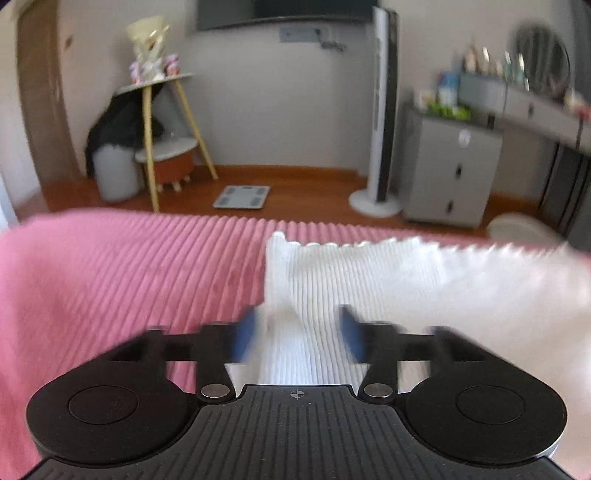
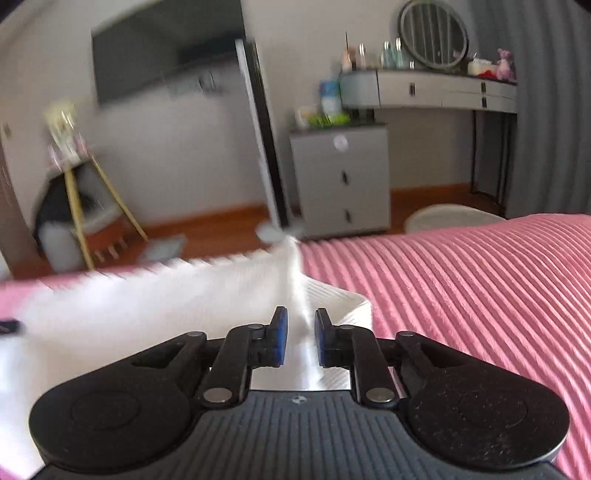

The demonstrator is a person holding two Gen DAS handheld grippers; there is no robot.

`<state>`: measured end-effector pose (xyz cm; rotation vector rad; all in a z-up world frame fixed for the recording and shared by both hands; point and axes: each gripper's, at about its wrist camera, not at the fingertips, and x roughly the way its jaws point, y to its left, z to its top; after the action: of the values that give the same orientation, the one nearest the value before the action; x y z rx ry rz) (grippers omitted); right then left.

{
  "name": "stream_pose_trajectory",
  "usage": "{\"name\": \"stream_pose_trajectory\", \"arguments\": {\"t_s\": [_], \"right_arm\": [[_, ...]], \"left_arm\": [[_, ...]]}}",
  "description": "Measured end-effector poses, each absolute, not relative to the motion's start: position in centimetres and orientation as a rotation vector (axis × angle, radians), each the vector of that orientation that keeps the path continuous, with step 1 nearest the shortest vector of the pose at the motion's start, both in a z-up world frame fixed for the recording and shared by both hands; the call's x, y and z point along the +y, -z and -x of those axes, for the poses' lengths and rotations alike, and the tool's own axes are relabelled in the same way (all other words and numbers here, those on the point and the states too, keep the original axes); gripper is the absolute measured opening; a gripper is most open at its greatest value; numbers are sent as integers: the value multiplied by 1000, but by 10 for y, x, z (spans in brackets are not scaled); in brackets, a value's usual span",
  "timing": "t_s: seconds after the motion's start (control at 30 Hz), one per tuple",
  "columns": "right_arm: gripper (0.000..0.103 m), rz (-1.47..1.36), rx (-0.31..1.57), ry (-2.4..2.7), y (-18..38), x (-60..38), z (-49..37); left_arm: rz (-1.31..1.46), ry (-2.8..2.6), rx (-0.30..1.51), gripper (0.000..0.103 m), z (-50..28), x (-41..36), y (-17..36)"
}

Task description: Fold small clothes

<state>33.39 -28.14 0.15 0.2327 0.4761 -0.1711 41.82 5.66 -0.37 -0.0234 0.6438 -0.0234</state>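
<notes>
A white ribbed garment point(image 1: 369, 273) lies on a bed covered by a pink ribbed bedspread point(image 1: 110, 280), and both grippers work at it. In the left wrist view the left gripper point(image 1: 297, 334) stands with its jaws moderately apart, the blue pads point(image 1: 243, 338) blurred; white cloth runs up between them from the 6 o'clock edge, but the pads do not press on it, so nothing is clamped there. The garment spreads from the centre of that view out toward 3 o'clock, its far edge jagged and blurred, with pink bedspread filling the side from 9 o'clock. In the right wrist view the right gripper point(image 2: 299, 341) has its jaws drawn narrow around a raised fold of the white garment point(image 2: 166, 295); the cloth rises in a peaked ridge toward 12 o'clock from between the pads, and whether they truly pinch it I cannot tell, since a slim gap shows on either side. From there the garment stretches away toward 9 o'clock, while bare bedspread point(image 2: 480, 288) lies toward 3 o'clock. Beyond the bed stand a grey cabinet point(image 2: 341, 177), a tall tower fan point(image 1: 384, 110), a bathroom scale point(image 1: 242, 196) on the wooden floor point(image 1: 314, 184), and a dressing table with an oval mirror point(image 2: 434, 35).
</notes>
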Motion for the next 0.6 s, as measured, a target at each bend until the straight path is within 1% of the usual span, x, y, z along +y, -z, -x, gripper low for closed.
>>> {"name": "stream_pose_trajectory", "arguments": {"t_s": [0.1,0.2,0.3,0.37,0.5,0.53,0.57,0.6], "right_arm": [[16,-318,429,77,2,-267,-296],[16,-376,455,-46,19,-245,-278],[16,-405,552,-92,43,-227,-280],[16,-399,552,-48,52,-223,-272],[16,-383,560,67,36,-220,-259],[17,-413,551,83,33,-222,-253],[22,-442,539,90,31,-225,-246],[26,-466,531,92,32,-227,-237]], "left_arm": [[127,17,655,68,-398,81,-1],[215,-10,682,75,-380,104,2],[252,-21,739,75,-368,122,10],[282,-22,760,75,-362,134,14],[413,67,834,76,-364,146,26],[443,90,839,76,-365,148,27],[473,113,846,78,-367,148,30],[496,135,860,83,-371,147,35]]}}
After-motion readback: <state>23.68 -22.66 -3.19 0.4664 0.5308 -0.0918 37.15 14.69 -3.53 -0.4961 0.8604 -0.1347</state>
